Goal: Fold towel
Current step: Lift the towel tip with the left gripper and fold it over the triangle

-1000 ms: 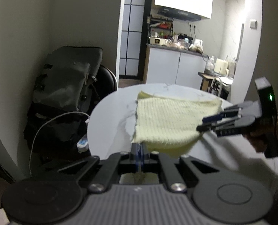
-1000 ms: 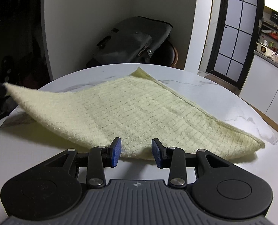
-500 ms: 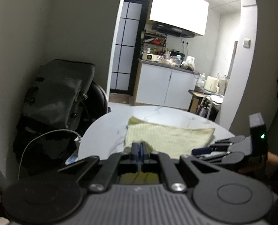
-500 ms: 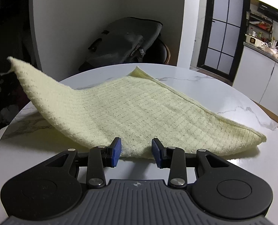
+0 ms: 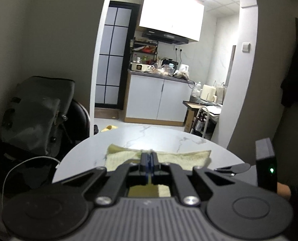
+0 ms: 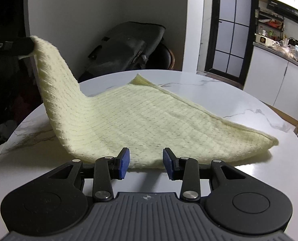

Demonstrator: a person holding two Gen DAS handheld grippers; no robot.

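A pale yellow waffle towel (image 6: 132, 124) lies on a round white marble table (image 6: 229, 100). My left gripper (image 5: 149, 159) is shut on one corner of the towel (image 5: 181, 158) and holds it up high; it shows at the far left of the right wrist view (image 6: 26, 45). The rest of the towel slopes down to the table. My right gripper (image 6: 145, 160) is open with blue pads (image 6: 123, 161) and hovers just before the towel's near edge, touching nothing. It appears low right in the left wrist view (image 5: 229, 168).
A dark bag on a chair (image 6: 128, 44) stands behind the table by the wall. A white cable (image 5: 28, 160) hangs at the left. A kitchen with white cabinets (image 5: 159, 98) lies beyond the arch. The table's rim (image 6: 18, 132) is near.
My left gripper has lifted the towel corner higher, from near table level to well above it. My right gripper stays open in the same place at the near edge.
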